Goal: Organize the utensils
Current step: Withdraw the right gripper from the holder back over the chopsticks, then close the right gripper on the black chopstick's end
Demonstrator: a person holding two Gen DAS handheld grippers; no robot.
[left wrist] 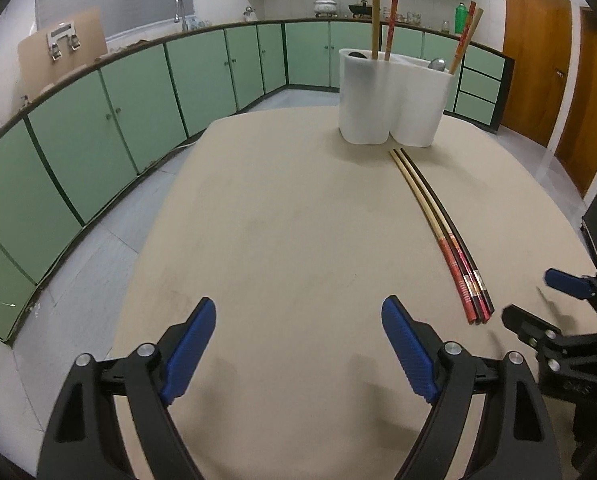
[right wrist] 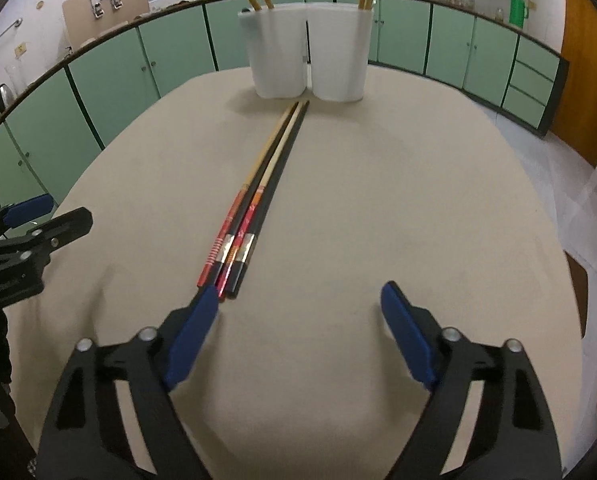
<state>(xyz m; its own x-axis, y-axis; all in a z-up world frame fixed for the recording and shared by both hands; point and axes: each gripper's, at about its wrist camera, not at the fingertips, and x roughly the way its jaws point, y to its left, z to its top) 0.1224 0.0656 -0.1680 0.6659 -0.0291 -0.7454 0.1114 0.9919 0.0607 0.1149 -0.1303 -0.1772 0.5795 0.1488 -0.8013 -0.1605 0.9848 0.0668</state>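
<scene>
Farthest left stands the left gripper (left wrist: 298,350), its black plastic arms ending in ribbed blue pads; the jaws are spread wide over bare tabletop and hold nothing. The round beige table (left wrist: 278,220) has a matte, faintly scuffed surface.

Next comes the bundle of long chopsticks (right wrist: 254,208) lying flat and pressed side by side on the table, thin ends pointing toward the holder and stopping just short of it. They are slender tapered sticks: pale wood on some, glossy black on at least one, with red patterned handle ends and shiny bands. How many there are I cannot tell for certain.

The white two-lobed plastic utensil holder (left wrist: 394,96) sits at the far side, smooth and slightly translucent. Upright chopsticks already stand in both compartments, and what looks like a metal spoon bowl shows in each. So, by my judgement, the sorting is partly done, with the bundle on the table yet to go in.

Rightmost is the right gripper (right wrist: 298,330), of the same build, jaws wide apart and empty. Its left pad sits right at the thick ends of the bundle; whether it touches them I cannot tell.
</scene>
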